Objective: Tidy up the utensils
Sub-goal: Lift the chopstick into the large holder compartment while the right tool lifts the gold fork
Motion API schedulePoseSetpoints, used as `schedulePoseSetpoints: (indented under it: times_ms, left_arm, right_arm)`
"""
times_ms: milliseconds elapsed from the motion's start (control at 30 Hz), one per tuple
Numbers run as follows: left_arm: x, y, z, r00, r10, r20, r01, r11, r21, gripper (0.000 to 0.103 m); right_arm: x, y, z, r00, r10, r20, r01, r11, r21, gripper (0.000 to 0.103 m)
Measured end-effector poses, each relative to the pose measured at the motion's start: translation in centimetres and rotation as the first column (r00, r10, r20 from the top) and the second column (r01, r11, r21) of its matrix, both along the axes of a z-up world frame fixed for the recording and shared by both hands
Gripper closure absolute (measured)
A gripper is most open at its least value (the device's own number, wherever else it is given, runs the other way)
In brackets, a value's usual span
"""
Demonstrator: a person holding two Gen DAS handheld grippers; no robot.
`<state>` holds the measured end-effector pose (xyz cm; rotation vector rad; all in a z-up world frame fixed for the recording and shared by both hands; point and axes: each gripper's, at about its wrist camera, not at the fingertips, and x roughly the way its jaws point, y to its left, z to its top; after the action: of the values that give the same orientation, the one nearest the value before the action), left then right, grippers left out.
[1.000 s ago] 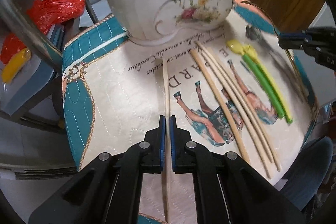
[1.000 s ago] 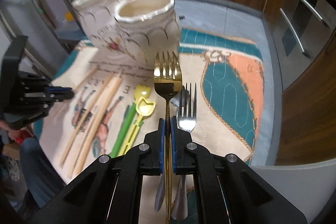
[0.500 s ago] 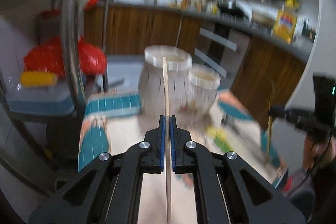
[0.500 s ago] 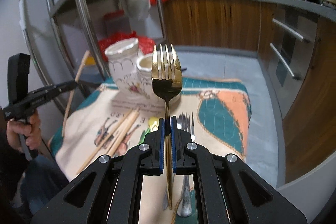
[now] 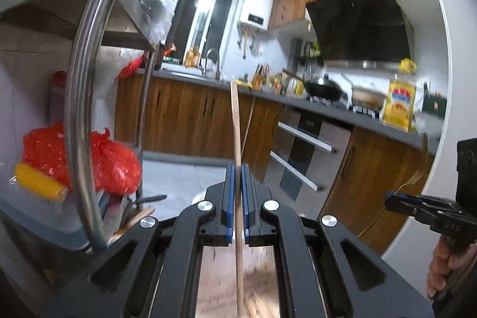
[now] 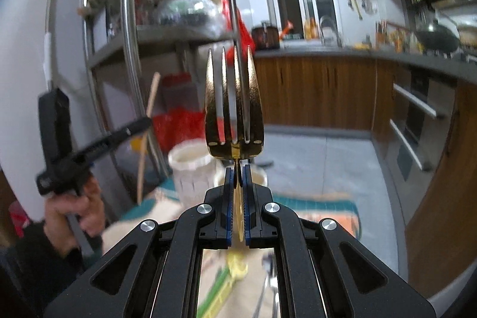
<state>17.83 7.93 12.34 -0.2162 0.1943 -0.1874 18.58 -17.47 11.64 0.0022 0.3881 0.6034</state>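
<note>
My left gripper [image 5: 237, 175] is shut on a wooden chopstick [image 5: 235, 127] and holds it upright, high above the table; it also shows in the right wrist view [image 6: 140, 124] with the chopstick [image 6: 147, 133]. My right gripper [image 6: 238, 172] is shut on a gold fork [image 6: 234, 106], tines up; it shows at the right of the left wrist view [image 5: 390, 197] with the fork [image 5: 419, 169]. Two white ceramic holders [image 6: 193, 169] stand on the patterned mat [image 6: 316, 204] below. Yellow-green utensils [image 6: 229, 273] lie on the mat.
A steel shelf rack [image 5: 83, 97] with red bags [image 5: 113, 160] stands at the left. Wooden kitchen cabinets [image 5: 190, 121] and an oven [image 5: 301, 151] are behind. The person's hand [image 6: 77, 210] holds the left gripper's handle.
Both grippers have lifted and tilted upward with the chopstick and the fork; the table and holders have dropped low or out of view.
</note>
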Motion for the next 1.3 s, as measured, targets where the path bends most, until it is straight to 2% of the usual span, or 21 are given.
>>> schedulePoseSetpoints:
  times_ms: [100, 233, 367, 533, 700, 867, 1067, 1300]
  left_arm:
    - [1.4, 0.5, 1.0, 0.999, 0.016, 0.039, -0.014, 0.999, -0.046, 0.099]
    - [3.0, 0.7, 2.0, 0.996, 0.037, 0.082, -0.032, 0.997, -0.067, 0.099]
    - [4.5, 0.3, 2.2, 0.992, 0.061, 0.108, -0.055, 0.996, -0.066, 0.099]
    - [5.5, -0.4, 0.9, 0.988, 0.087, 0.125, -0.081, 0.995, -0.052, 0.099]
    - [6.3, -2.1, -1.0, 0.996, 0.073, 0.05, -0.075, 0.997, 0.035, 0.099]
    - [6.5, -3.4, -2.6, 0.996, 0.085, -0.041, -0.079, 0.987, 0.139, 0.099]
    - [7.4, -3.8, -3.8, 0.988, 0.1, -0.122, -0.077, 0.981, 0.18, 0.099]
    - [8.0, -4.0, -4.7, 0.979, 0.092, -0.18, -0.059, 0.982, 0.18, 0.099]
  right_arm:
    - [1.3, 0.6, 1.4, 0.999, 0.017, 0.031, -0.018, 0.999, 0.028, 0.097]
    - [2.8, 2.2, 2.4, 0.998, 0.028, 0.057, -0.031, 0.999, 0.044, 0.097]
    - [4.3, 3.4, 1.9, 0.998, 0.037, 0.044, -0.04, 0.998, 0.048, 0.097]
    - [5.4, 4.3, 1.0, 0.999, 0.031, 0.027, -0.032, 0.999, 0.028, 0.097]
    - [6.2, 5.1, -0.1, 1.0, 0.026, -0.012, -0.026, 0.999, -0.032, 0.097]
    - [7.2, 5.4, -1.5, 0.997, 0.027, -0.073, -0.032, 0.998, -0.058, 0.097]
    - [8.8, 6.4, -2.9, 0.991, 0.033, -0.127, -0.041, 0.997, -0.065, 0.097]
    - [10.5, 7.5, -4.0, 0.987, 0.031, -0.16, -0.04, 0.998, -0.051, 0.097]
